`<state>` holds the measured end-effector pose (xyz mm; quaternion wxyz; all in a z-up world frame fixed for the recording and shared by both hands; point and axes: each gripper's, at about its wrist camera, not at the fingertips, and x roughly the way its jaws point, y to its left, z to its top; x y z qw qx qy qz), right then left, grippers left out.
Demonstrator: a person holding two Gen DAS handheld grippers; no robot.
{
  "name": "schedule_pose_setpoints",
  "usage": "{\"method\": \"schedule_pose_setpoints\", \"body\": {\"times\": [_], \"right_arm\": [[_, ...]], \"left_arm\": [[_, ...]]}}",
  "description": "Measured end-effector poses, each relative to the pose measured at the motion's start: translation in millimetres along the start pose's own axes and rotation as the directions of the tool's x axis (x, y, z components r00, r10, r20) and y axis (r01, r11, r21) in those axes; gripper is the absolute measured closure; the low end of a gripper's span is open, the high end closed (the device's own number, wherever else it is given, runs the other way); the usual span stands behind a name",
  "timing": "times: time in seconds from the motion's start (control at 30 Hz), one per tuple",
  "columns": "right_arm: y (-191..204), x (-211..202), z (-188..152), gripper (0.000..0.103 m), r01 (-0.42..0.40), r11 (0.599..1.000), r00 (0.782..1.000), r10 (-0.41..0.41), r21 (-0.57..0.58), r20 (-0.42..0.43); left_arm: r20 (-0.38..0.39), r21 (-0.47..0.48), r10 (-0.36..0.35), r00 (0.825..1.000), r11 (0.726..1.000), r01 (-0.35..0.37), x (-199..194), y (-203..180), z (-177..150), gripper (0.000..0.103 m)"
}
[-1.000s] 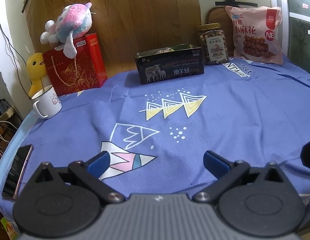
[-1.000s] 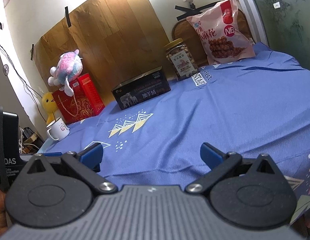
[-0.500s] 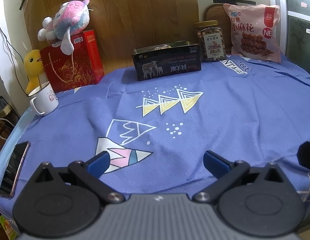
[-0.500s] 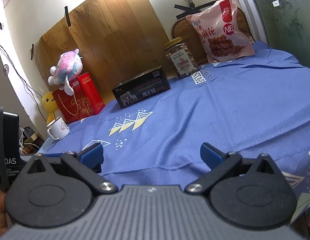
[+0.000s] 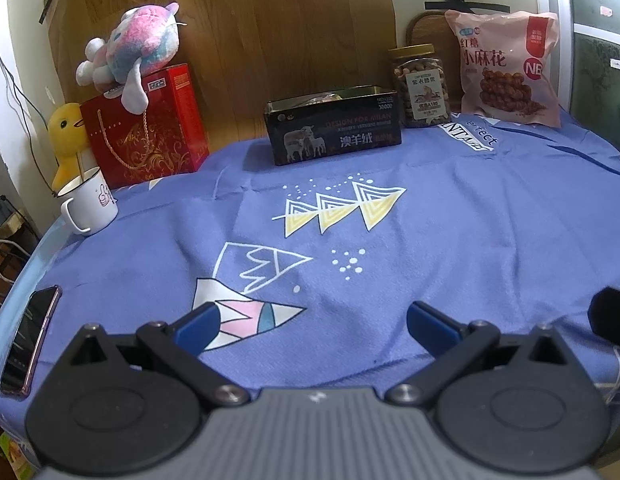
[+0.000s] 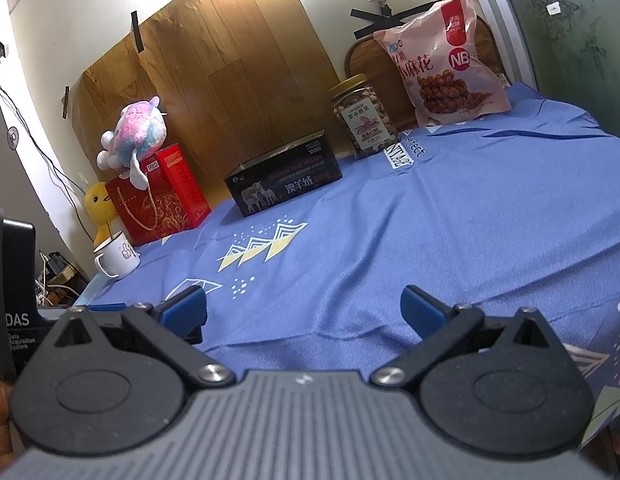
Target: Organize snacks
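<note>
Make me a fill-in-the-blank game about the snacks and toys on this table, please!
1. The pink plush toy lies on top of the ____ gift box.
2. The nut jar stands between the black tin and the ____ snack bag.
3. The yellow duck sits behind the white ____.
4. The left gripper has its fingers ____, holding nothing.

Missing words: red; pink; mug; open

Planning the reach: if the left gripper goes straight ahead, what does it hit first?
Probably the black tin. The open left gripper faces bare blue cloth until that tin at the back, though depth is unclear.
</note>
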<state>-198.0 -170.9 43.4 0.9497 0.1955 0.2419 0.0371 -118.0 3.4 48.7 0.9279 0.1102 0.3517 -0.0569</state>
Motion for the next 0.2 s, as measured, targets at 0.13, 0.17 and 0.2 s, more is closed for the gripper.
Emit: {"method": "schedule_pose_setpoints", "body": {"times": [0.13,0.17,0.2], "right_arm": [[-0.5,0.2,0.1,0.000,0.001,1.000,1.000,-0.001,-0.001,-0.001],[-0.4,0.2,0.1,0.000,0.001,1.000,1.000,-0.001,-0.002,-0.001],[-0.7,0.2,0.6,0.000,0.001,1.000,1.000,-0.001,-0.002,0.000]], "left_arm": [[0.026,0.009,-0.007,1.000,1.000,0.006,-3.1,-0.6,0.9,0.000],[0.030,0.012,-0.010,1.000,1.000,0.010,-4.0,-0.9,1.6,0.000],[0.034,0.014,-0.012,0.999,1.000,0.012,-4.6,-1.2,2.2,0.000]]}}
